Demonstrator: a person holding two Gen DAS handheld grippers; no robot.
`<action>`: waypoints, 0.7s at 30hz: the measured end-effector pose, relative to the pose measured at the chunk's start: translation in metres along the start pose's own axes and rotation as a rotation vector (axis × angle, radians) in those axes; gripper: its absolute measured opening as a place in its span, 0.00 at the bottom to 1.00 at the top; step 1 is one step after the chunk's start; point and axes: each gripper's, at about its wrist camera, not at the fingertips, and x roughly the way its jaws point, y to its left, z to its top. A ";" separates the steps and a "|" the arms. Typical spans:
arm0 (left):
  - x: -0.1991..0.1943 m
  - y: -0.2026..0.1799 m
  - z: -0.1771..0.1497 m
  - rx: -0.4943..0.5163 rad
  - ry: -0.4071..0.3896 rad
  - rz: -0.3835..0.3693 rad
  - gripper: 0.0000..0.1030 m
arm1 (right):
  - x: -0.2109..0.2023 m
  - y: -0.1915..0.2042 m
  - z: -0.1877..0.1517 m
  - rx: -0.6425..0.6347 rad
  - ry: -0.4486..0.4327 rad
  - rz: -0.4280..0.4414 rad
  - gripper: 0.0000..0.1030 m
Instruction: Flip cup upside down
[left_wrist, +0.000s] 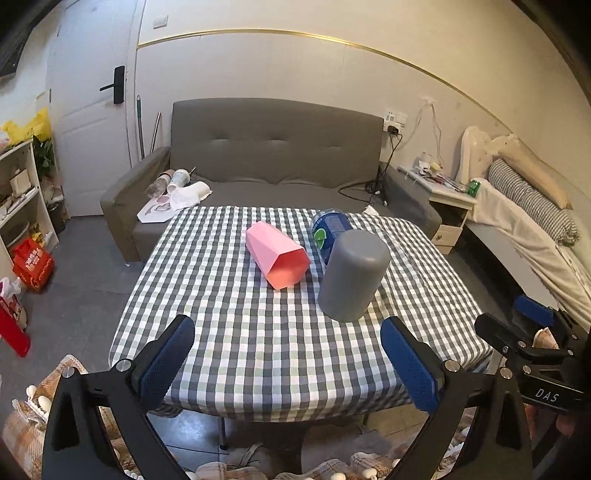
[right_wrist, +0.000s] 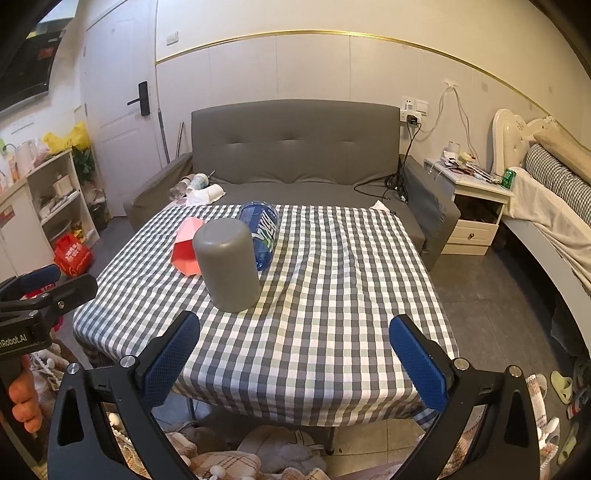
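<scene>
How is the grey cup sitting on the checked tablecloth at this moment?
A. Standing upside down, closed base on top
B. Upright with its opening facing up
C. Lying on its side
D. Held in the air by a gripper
A: the grey cup stands on the checked tablecloth with its rounded closed base on top, while the left gripper and right gripper are open and apart from it.

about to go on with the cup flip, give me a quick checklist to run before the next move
1. Left gripper open, empty: ok.
2. Right gripper open, empty: ok.
3. Grey cup already closed end up: ok.
4. Pink cup flipped: not ok, lying on its side, mouth towards the cameras.
5. Path to pink cup: ok from left; grey cup blocks the right.
6. Blue bottle clear of grey cup: cannot tell.
</scene>
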 end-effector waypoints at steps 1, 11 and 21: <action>0.000 0.000 0.000 0.001 -0.002 0.002 1.00 | 0.000 0.000 0.000 0.002 0.001 0.000 1.00; 0.003 0.003 0.000 -0.014 0.016 -0.007 1.00 | -0.002 -0.001 -0.001 0.004 0.002 -0.003 1.00; 0.002 0.005 0.001 -0.024 0.014 0.012 1.00 | -0.001 -0.002 0.000 0.001 0.014 -0.008 1.00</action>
